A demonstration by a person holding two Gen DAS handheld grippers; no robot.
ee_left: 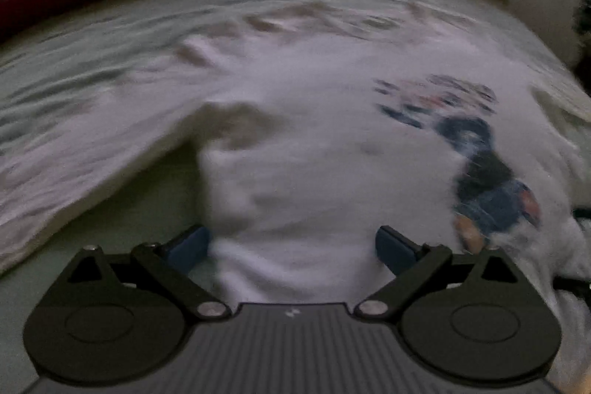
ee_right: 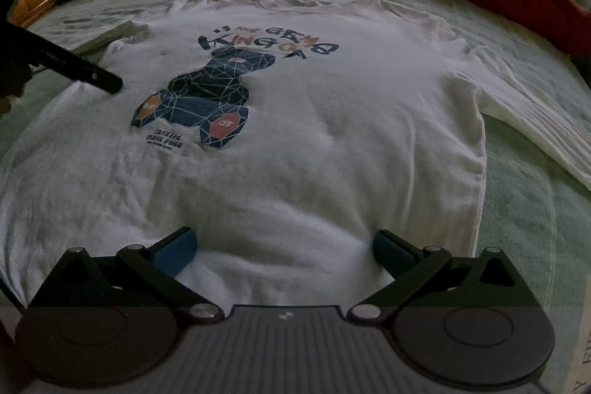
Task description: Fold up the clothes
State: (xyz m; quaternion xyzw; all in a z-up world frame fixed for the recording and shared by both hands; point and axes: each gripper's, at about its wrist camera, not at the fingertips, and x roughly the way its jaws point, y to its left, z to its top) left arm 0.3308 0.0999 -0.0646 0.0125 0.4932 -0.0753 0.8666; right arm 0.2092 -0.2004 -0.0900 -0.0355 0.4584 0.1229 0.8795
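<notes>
Your left claw and right claw are both wide open, holding nothing, over the white shirt on the bed.

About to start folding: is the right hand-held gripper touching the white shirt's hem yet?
Cannot tell. In the right wrist view the right hand-held gripper is open with the white shirt between its fingers, but contact isn't plainly visible.

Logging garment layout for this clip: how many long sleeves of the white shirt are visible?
2: one sleeve spreads right across the green bedsheet in the right wrist view; the other sleeve spreads left in the left wrist view.
</notes>
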